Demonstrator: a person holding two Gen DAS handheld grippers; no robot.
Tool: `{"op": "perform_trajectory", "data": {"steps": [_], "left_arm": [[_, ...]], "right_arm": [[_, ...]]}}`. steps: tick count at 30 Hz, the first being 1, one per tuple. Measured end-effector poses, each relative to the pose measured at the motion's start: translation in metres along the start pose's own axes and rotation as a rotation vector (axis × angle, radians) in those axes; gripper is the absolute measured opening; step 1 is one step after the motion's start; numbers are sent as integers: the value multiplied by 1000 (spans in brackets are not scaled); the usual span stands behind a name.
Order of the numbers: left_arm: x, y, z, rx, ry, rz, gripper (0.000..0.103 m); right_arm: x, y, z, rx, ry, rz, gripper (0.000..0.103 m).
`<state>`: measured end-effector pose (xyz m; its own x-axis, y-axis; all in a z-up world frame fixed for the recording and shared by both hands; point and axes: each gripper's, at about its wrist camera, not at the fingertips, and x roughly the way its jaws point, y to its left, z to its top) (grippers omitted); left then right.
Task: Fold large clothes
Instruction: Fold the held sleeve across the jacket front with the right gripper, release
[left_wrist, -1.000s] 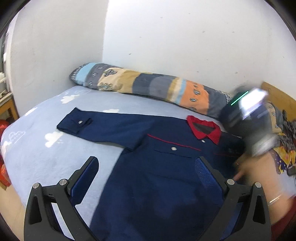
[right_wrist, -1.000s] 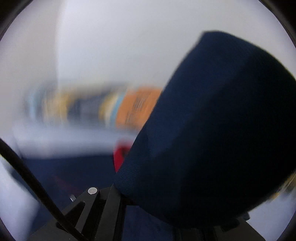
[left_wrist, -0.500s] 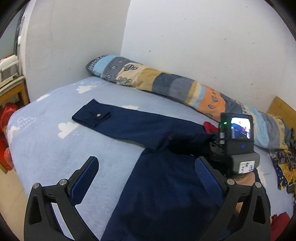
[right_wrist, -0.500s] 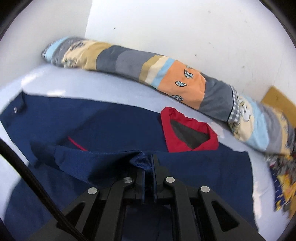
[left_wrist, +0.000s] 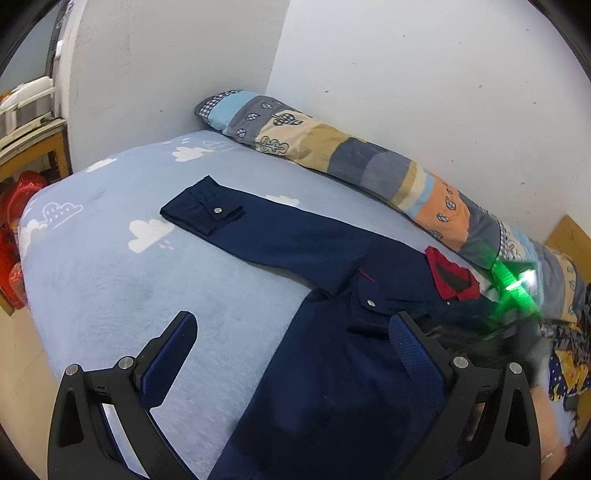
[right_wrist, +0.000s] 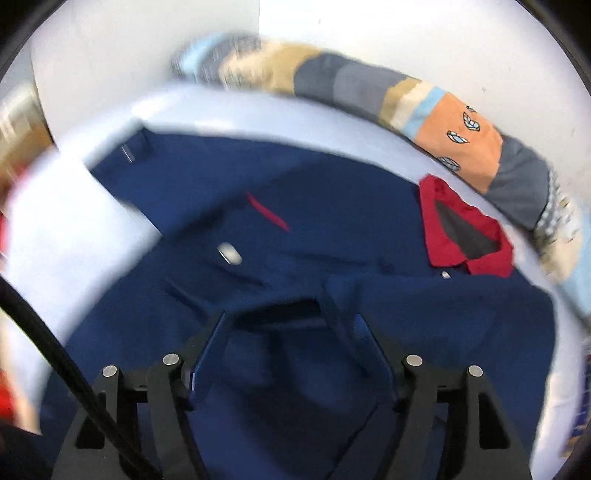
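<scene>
One navy shirt (left_wrist: 332, 332) with a red collar (right_wrist: 461, 236) lies flat on our blue bed (left_wrist: 110, 280), one sleeve folded across the chest. Our right gripper (right_wrist: 295, 325) is opening, folded sleeve cloth loose between its jaws. Our left gripper (left_wrist: 291, 343) hovers wide apart, holding nothing. A striped pillow (left_wrist: 351, 155) sits along the wall.
</scene>
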<state>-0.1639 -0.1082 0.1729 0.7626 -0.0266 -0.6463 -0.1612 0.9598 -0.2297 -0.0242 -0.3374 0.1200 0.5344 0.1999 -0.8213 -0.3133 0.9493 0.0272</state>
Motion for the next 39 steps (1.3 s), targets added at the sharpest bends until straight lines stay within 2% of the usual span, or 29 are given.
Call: {"op": "perform_trajectory", "data": {"steps": [2, 5, 7, 9, 11, 13, 15, 16, 17, 19, 20, 21, 22, 23, 26, 28, 29, 30, 33, 35, 36, 37, 38, 39], "left_arm": [[2, 2, 0, -15, 3, 2, 103], [7, 0, -1, -12, 26, 1, 103], [9, -2, -2, 2, 30, 7, 103], [10, -3, -3, 5, 29, 9, 103], [11, -3, -3, 0, 34, 3, 103], [12, -2, -4, 0, 39, -2, 103], [13, -3, -5, 7, 45, -5, 103], [13, -3, -5, 10, 46, -6, 103], [14, -4, -5, 12, 49, -9, 103], [15, -4, -6, 13, 52, -10, 103], [15, -4, -6, 11, 53, -12, 103], [15, -3, -6, 10, 56, -14, 103], [16, -3, -6, 8, 60, -15, 103], [17, -3, -5, 4, 63, -17, 103], [17, -2, -6, -9, 70, -28, 103], [16, -4, -7, -7, 67, -29, 103], [16, -5, -7, -2, 65, -28, 103], [16, -6, -8, 3, 66, -30, 103], [17, -9, -9, 16, 71, -30, 103], [17, -7, -9, 9, 78, -38, 103], [17, -6, -9, 6, 80, -38, 103], [18, -5, -9, 3, 82, -37, 103], [18, -2, -8, -3, 84, -37, 103], [18, -2, -8, -9, 86, -39, 103]], "right_arm": [[-11, -7, 12, 14, -26, 9, 77], [-6, -29, 31, 87, -34, -41, 74], [19, -37, 35, 160, 15, -4, 45], [40, -30, 35, 174, 46, -10, 45], [55, -18, 35, 172, 52, -8, 48], [70, 3, 36, 117, 53, -23, 67], [87, 28, 38, 13, 59, -110, 74], [94, 37, 39, -24, 69, -136, 80], [108, 46, 40, -67, 102, -176, 81], [117, 49, 41, -72, 100, -200, 80], [119, 47, 43, -51, 104, -190, 75], [119, 45, 45, -21, 107, -161, 46], [117, 42, 47, 9, 101, -156, 25], [116, 41, 50, 14, 97, -174, 11], [107, 27, 55, 99, 68, -121, 1], [99, 20, 63, 132, 18, -116, 1], [91, 18, 69, 137, -26, -117, 1], [79, 18, 75, 144, -101, -75, 1], [53, 23, 91, 125, -184, -103, 2], [49, 14, 97, 148, -162, -57, 39], [50, 5, 97, 158, -138, -47, 74], [51, -5, 95, 164, -125, -49, 81], [56, -19, 91, 166, -87, -44, 80], [64, -41, 83, 172, -21, -56, 72]]}}
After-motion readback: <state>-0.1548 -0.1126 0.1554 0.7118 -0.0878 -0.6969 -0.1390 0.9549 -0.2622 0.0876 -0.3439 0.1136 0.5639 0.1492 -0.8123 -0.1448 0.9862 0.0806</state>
